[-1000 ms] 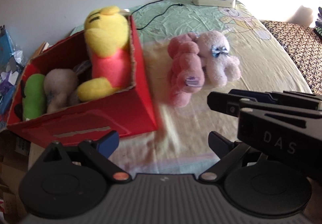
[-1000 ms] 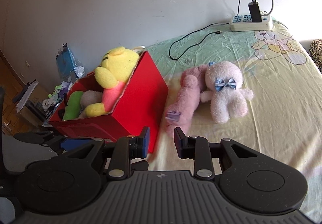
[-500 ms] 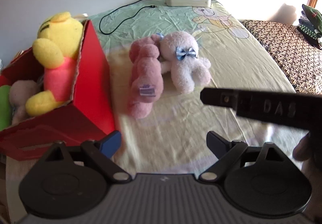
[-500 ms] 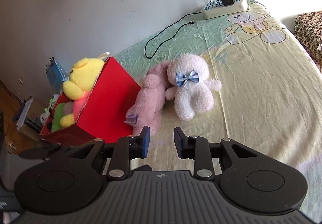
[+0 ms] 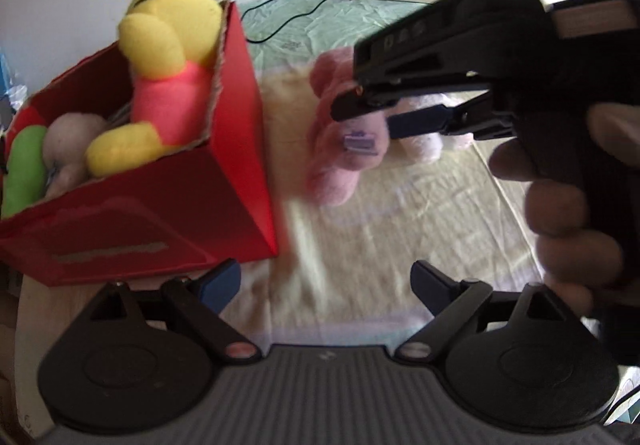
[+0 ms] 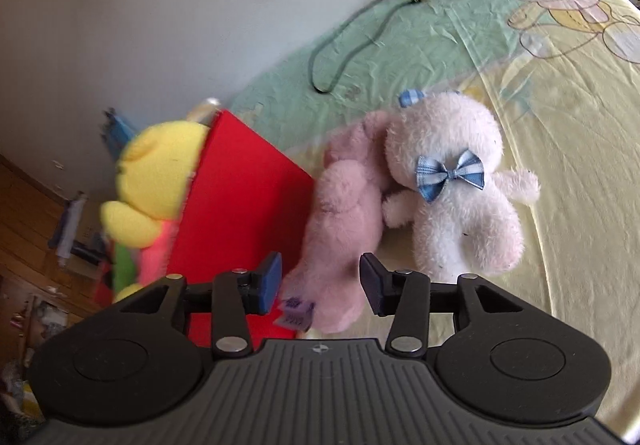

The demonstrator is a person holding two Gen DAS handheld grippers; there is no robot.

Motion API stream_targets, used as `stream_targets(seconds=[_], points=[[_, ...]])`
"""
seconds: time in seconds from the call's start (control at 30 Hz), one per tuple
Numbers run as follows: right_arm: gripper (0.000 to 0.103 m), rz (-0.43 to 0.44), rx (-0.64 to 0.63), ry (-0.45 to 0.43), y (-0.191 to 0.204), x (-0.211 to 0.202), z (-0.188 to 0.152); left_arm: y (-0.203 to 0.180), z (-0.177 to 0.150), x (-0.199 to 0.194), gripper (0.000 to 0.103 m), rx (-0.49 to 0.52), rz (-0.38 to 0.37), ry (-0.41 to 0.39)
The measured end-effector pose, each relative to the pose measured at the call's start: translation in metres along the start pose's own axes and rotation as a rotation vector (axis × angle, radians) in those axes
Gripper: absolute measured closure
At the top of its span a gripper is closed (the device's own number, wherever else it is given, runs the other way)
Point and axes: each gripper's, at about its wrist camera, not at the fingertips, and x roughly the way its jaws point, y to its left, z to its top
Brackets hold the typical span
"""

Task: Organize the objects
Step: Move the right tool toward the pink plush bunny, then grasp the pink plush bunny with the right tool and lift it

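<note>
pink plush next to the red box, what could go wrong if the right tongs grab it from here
1. The right tongs, opening around the pink plush with pads not yet pressing, sit at its bottom end, so it may dangle or slip.
2. The white bear leans against it and may get dragged along.
3. The red box is close beside the left finger, which may knock it.

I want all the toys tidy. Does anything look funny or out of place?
Yes. Two toys lie outside the red box: a pink plush and a white bear, on the bed sheet beside it.
</note>
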Motion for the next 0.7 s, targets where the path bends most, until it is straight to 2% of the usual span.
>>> stream_targets(seconds=[0.07,0.1,0.27,0.5,0.7], points=[[0.058,-0.002,0.005,0.025,-0.001,0.009,-0.001,0.005,-0.001,-0.001,0.012,-0.013,0.011,-0.003],[0.068,0.007,0.01,0.034,-0.002,0.01,-0.001,0.006,-0.001,-0.001,0.012,-0.02,0.012,-0.004],[0.071,0.047,0.02,0.037,-0.004,-0.008,-0.002,0.016,-0.001,-0.005,0.012,-0.052,-0.034,-0.018],[0.072,0.1,0.039,0.102,-0.013,-0.048,-0.032,0.008,-0.004,-0.019,0.01,-0.004,-0.162,-0.049],[0.072,0.104,0.06,0.136,-0.025,-0.071,-0.059,-0.01,-0.016,-0.02,0.01,0.06,-0.298,-0.016]])
